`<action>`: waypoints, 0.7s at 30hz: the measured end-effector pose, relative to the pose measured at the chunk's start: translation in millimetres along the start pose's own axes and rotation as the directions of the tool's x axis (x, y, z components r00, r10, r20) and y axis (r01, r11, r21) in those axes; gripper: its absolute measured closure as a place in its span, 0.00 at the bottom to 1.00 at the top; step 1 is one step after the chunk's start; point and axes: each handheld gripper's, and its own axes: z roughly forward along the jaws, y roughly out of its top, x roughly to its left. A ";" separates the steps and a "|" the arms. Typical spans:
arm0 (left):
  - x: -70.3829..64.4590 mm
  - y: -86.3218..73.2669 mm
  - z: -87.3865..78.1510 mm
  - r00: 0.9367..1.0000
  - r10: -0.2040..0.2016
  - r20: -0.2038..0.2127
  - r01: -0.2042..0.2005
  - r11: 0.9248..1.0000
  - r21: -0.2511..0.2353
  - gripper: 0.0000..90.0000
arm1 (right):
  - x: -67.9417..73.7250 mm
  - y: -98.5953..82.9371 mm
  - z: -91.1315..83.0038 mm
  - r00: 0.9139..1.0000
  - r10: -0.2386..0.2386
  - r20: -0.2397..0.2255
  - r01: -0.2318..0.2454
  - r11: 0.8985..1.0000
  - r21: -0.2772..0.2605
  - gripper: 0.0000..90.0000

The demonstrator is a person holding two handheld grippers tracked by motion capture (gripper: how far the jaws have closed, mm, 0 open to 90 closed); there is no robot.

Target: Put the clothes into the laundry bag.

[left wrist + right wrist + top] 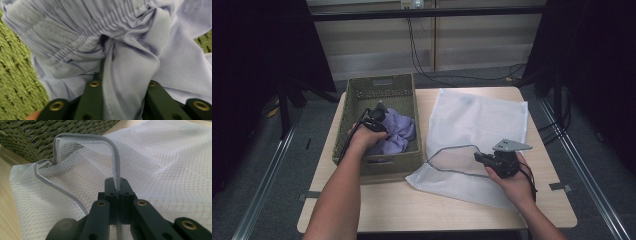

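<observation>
Purple cloth [125, 82] sits squeezed between the left gripper's [120, 85] 2 black jaws, filling the space ahead of them. From above, that cloth lies inside the green basket [359, 95], whose walls close in around the left gripper. Over on the white mesh bag [482, 115], the right gripper [117, 192] pinches the bag's grey rim [115, 167], lifting it open. Bare table [422, 210] lies behind both.

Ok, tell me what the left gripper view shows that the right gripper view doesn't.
Left gripper view: the left gripper shut on a fold of the lilac garment, gathered waistband above. Right gripper view: the right gripper shut on the grey-edged rim of the white mesh bag, held open on the wooden table. Both share the green woven basket.
</observation>
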 end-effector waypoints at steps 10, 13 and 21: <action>5.2 0.9 -29.1 0.995 -0.093 -0.024 0.086 0.977 -0.194 0.92 | -1.8 -1.0 0.9 1.000 0.006 0.003 -0.006 1.000 0.000 0.98; 6.4 -1.3 -38.9 0.995 -0.099 -0.023 0.089 0.960 -0.264 0.92 | -1.8 -1.0 1.1 1.000 0.006 0.004 -0.006 1.000 -0.001 0.98; 4.6 -13.0 -65.3 0.991 -0.119 -0.063 0.074 0.874 -0.481 0.92 | -0.5 -0.2 2.4 1.000 0.000 0.004 0.000 1.000 -0.004 0.98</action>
